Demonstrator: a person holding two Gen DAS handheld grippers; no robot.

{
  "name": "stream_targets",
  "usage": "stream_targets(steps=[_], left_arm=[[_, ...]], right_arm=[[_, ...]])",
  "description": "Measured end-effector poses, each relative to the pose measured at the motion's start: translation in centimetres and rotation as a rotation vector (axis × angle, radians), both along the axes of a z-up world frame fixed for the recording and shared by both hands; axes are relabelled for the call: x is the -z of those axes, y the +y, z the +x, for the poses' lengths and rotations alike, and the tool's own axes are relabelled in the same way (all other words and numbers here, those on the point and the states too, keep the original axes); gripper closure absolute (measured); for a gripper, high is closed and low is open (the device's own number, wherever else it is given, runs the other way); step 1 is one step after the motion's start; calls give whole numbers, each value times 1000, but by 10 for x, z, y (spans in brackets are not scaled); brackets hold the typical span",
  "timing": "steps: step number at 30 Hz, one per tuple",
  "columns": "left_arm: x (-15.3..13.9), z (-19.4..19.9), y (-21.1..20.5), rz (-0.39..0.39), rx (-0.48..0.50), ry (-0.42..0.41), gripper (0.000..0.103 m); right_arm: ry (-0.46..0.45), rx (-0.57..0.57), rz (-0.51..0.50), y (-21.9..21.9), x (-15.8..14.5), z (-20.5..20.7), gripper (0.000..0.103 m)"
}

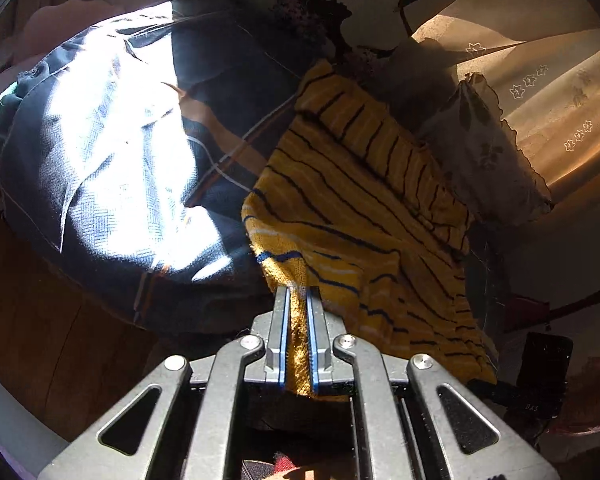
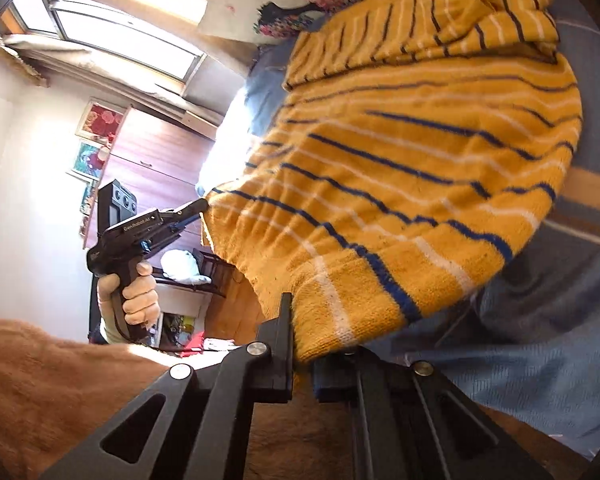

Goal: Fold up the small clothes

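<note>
A small yellow knit sweater with blue and white stripes hangs off the bed edge, its far part lying on the bed. My left gripper is shut on one hem corner, fabric pinched between its blue pads. The sweater also fills the right wrist view. My right gripper is shut on the other hem corner; its right finger is hidden under the cloth. The left gripper shows in the right wrist view, held by a hand, clamping the hem's left end.
A blue plaid bedcover lies under the sweater, sunlit at left. Printed pillows and a frilled one sit at the bed's far end by a curtain. A brown blanket is near me. A wardrobe and window stand beyond.
</note>
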State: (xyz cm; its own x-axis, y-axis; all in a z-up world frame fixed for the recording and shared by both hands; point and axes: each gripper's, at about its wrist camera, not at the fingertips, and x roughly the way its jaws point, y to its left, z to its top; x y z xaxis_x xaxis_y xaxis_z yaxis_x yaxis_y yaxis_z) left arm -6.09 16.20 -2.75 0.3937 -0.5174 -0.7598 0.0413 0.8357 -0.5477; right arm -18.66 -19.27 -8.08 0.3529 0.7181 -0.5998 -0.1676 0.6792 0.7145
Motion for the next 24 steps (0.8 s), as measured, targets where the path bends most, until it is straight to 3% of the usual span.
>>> stream_targets(steps=[2,3,6,8,11,14,16,18,22,24], left_arm=[[-20,14,-5,-25,-8,-44,97],[-29,24,-10,-25,-9,-70,103],[-51,64,-29,-17,7,-126,103],[-60,102,-49,3,26,-166,103],[-65,154,-72,39,54,-201,103],[-69,178,-94,87,139,-252,102],[-66,182,-102,116,201,-271,96],[-55,178,-104,156,240,-269,74],[-32,163,-108,212,323,-267,58],[-21,151,-115,306,377,-300,49]], right_arm=[[-57,27,57,-10,-18,13,96],[-81,44,79,-15,-26,22,96],[-144,117,135,-42,-47,59,96],[-167,168,119,-51,-54,89,96],[-148,262,113,-74,-50,146,97],[-88,373,58,-87,-28,200,97],[-39,442,50,-101,-11,228,97],[6,498,26,-115,4,249,97],[79,540,8,-129,30,271,97],[98,544,13,-130,39,275,97]])
